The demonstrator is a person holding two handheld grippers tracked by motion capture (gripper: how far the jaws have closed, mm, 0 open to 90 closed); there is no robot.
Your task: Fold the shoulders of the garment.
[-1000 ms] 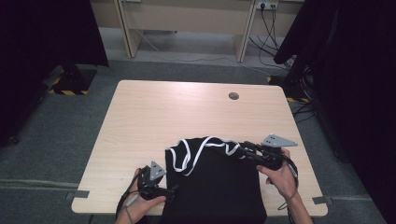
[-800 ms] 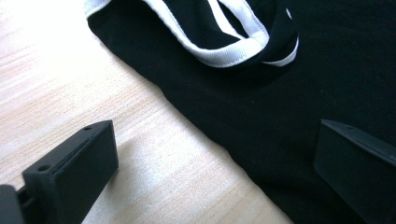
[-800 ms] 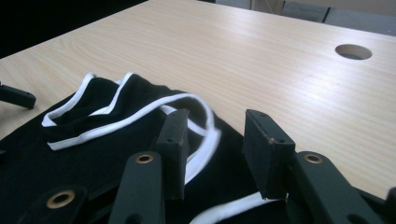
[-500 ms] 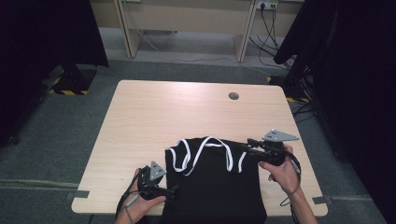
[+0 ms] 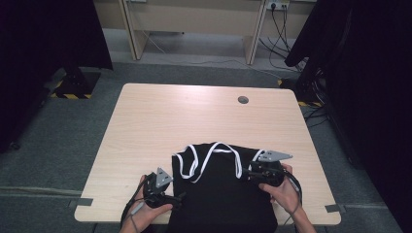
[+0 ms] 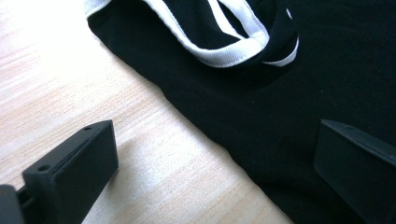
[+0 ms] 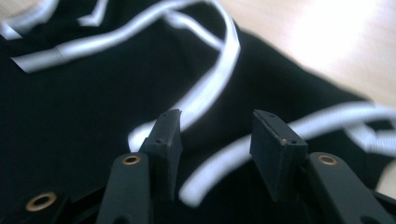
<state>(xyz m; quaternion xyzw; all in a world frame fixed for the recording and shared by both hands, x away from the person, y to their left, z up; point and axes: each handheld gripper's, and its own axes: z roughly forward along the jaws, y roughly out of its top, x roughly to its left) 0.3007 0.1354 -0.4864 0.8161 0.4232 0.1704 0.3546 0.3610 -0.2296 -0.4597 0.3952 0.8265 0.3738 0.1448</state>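
- One black top [image 5: 226, 194] with white trim [image 5: 214, 148], flat at the desk [image 5: 194, 116] near edge: light, limp, slippery.
- Best pinched at the trim.
- Left gripper [image 6: 210, 163] wide apart astride its side edge; right gripper [image 7: 215, 140], just been opening, nothing clamped.

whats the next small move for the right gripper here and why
Probably lower the right gripper a little and close on the white-trimmed strap of the black top. Its jaws have just been opening and now stand apart just above the strap, with nothing pinched yet. The left gripper is open too, straddling the garment's edge on the table.
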